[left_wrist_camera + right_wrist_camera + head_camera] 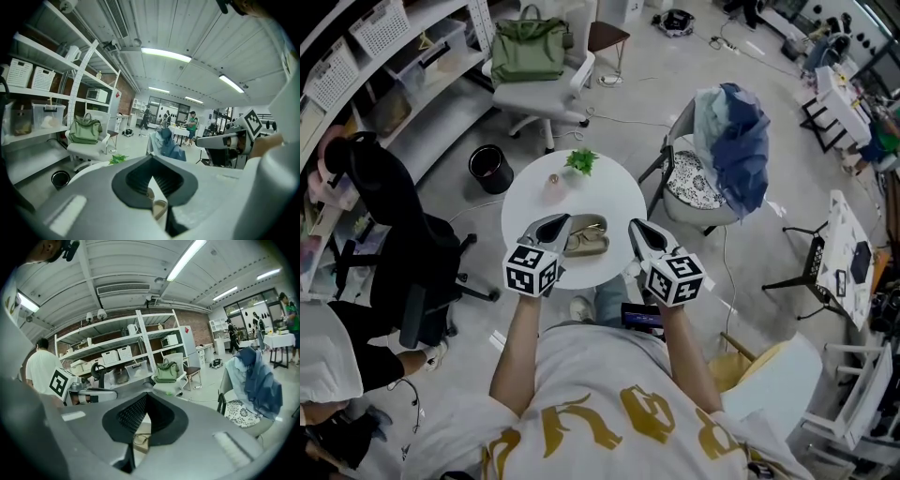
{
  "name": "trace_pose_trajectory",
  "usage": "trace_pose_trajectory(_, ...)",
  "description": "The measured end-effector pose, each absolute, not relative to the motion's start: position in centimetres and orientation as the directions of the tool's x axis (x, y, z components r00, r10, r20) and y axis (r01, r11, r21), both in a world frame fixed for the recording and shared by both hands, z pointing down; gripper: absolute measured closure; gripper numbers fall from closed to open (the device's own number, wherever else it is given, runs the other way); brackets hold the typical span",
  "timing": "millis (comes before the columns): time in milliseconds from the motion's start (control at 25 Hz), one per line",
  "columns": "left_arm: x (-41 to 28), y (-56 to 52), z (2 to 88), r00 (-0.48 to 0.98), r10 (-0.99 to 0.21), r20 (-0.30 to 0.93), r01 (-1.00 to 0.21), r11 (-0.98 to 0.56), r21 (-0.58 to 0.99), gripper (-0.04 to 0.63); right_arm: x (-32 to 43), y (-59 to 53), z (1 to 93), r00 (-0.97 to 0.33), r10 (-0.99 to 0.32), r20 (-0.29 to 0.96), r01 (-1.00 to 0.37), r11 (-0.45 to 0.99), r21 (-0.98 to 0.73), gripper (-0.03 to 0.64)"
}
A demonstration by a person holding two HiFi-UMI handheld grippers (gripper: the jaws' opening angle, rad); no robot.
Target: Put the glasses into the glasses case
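An open olive glasses case (587, 234) lies on the round white table (623, 197), near its front edge. The glasses (581, 241) rest inside the case. My left gripper (555, 223) hovers just left of the case with its jaws shut and empty. My right gripper (636, 229) hangs to the right of the case, also shut and empty. In the left gripper view the pads meet at the tip (150, 159), and a bit of the case (158, 207) shows below them. In the right gripper view the glasses (140, 438) show under the closed tips (146, 397).
A small green plant (580, 160) and a small pinkish object (553, 179) stand at the table's far side. A chair draped with blue clothes (727, 150) is to the right, a black office chair (389, 234) to the left, and a black bin (490, 168) on the floor.
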State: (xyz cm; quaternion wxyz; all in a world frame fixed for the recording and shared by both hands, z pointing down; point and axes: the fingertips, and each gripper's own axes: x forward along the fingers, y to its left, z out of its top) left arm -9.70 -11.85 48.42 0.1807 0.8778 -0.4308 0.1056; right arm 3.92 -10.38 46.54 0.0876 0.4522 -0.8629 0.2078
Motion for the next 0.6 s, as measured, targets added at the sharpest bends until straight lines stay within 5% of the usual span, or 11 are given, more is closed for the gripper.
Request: trace_pose_trajectory(600,-10.8,-11.6,49.9,0.583,-0.725,0.366,-0.812,-0.53,0.243,0.595,3.5,-10.5,47.6,-0.59,-0.728,0.35,-0.807,0.51,-0.299,0.591)
